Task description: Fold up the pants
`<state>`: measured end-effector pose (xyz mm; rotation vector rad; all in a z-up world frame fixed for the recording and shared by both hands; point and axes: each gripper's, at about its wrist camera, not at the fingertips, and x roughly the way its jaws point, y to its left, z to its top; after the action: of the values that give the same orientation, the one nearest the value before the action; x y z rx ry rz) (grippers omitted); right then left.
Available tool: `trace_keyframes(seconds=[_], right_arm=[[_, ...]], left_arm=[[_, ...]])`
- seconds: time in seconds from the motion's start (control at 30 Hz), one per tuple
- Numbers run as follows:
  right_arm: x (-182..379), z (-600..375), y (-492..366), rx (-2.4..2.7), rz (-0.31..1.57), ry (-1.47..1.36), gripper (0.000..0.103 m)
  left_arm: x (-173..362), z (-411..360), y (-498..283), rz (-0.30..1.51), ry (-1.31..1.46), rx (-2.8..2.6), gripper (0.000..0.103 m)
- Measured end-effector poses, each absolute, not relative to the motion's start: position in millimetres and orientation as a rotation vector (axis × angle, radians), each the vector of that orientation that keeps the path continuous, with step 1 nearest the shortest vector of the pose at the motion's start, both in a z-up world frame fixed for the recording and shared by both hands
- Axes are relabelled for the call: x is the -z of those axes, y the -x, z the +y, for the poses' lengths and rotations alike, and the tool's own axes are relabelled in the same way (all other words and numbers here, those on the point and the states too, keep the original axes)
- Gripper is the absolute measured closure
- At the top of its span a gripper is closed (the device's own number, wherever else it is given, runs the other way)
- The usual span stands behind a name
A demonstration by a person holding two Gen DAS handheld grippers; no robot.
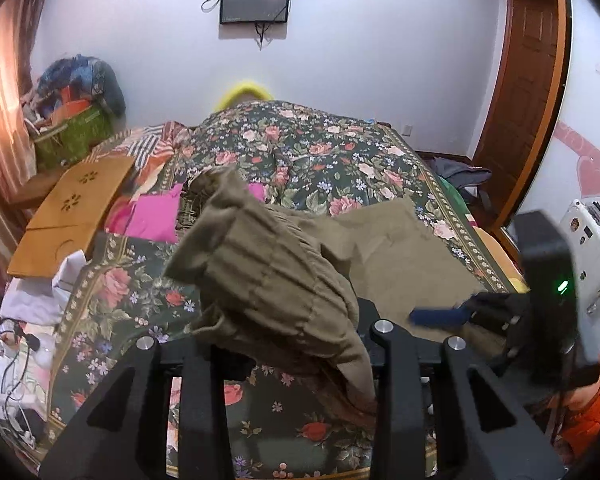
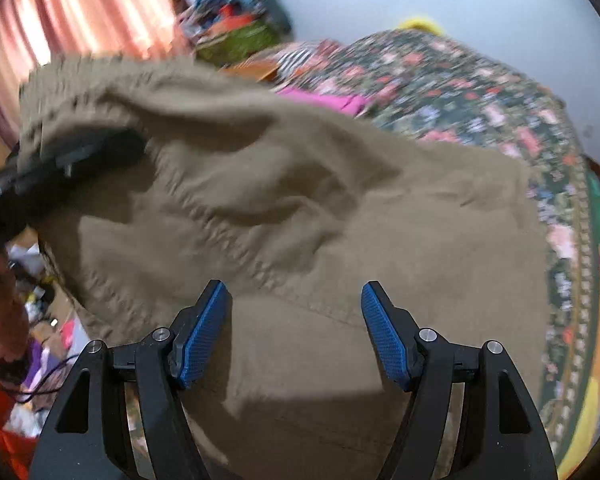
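- The left gripper (image 1: 296, 344) is clamped on a bunched end of the olive-brown pants (image 1: 268, 264), holding it raised above the bed (image 1: 320, 148); the cloth hides the fingertips.
- The remaining trouser cloth lies flat on the floral bedspread, towards the right.
- The right gripper (image 1: 440, 316) shows at the right edge, one blue pad visible, over the flat cloth; its jaw spacing is unclear from here.
- A pink garment (image 1: 156, 216) lies behind the raised bunch, beside a wooden board (image 1: 72, 212) on the left.
- An orange sleeve (image 1: 592, 412) occupies the lower right corner.
- A dark screen (image 1: 255, 2) hangs on the far wall.
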<state>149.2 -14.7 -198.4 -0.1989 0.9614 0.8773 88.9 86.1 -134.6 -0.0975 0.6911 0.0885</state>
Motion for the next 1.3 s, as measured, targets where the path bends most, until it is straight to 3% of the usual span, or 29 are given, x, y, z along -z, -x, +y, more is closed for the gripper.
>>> trace_keyframes(seconds=[0.27,0.5,0.77,1.3], right_arm=[[194,-25,-145,-0.887,0.966,0.166,0.037],[178,-90,-131,-0.741,0.893,0.06,0.037],[210,-137,-136,-0.619,0.971,-0.006,0.036],[189,-188,-119,-0.56,0.884,-0.104,0.035]], left_arm=[[121,56,-96,0.648,0.005,-0.056,0.072],[112,26,-102,0.629,-0.073,-0.013,0.072],[108,-9,-114,0.631,-0.085,0.07,0.072],[142,-73,-150,0.792,-0.08,0.277,0.074]])
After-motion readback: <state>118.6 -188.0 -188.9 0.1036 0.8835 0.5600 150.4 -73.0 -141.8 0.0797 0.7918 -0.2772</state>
